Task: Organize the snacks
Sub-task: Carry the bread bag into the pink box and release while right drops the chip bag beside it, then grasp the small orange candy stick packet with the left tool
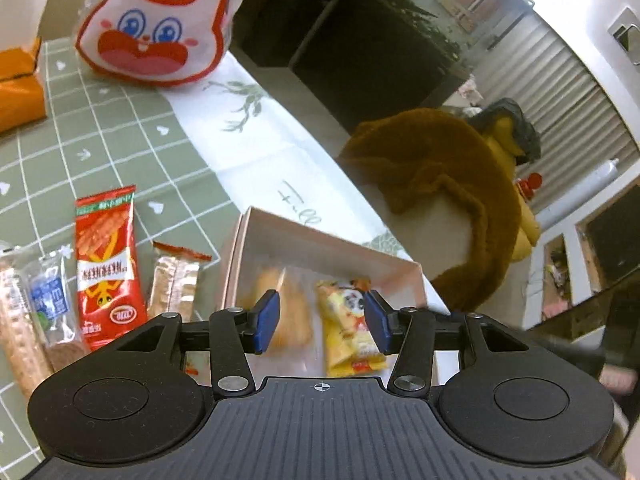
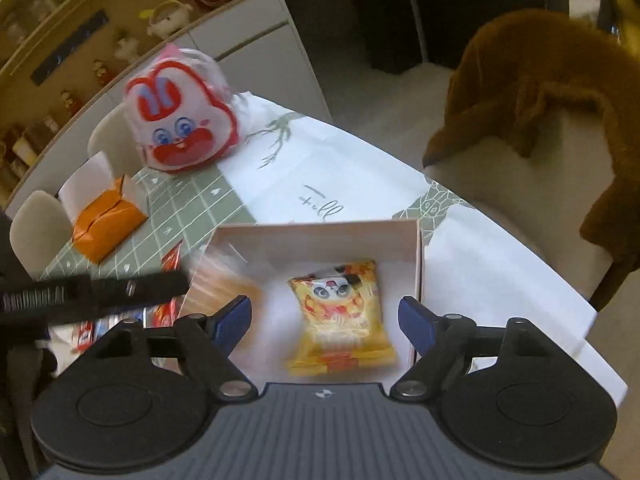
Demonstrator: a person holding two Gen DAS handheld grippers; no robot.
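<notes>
An open pink box stands on the table. Inside lie a yellow panda snack packet and a clear packet of orange crackers. My left gripper hovers open over the box, and both packets show below its gap. My right gripper is open wide above the yellow packet, with nothing pressed between its pads. In the right wrist view the left gripper's black body enters from the left. Left of the box lie a red snack packet, a small wafer packet and a blue-printed clear packet.
A rabbit-face bag and an orange carton stand farther back on the green checked cloth. A chair draped with a brown garment is beyond the table's right edge.
</notes>
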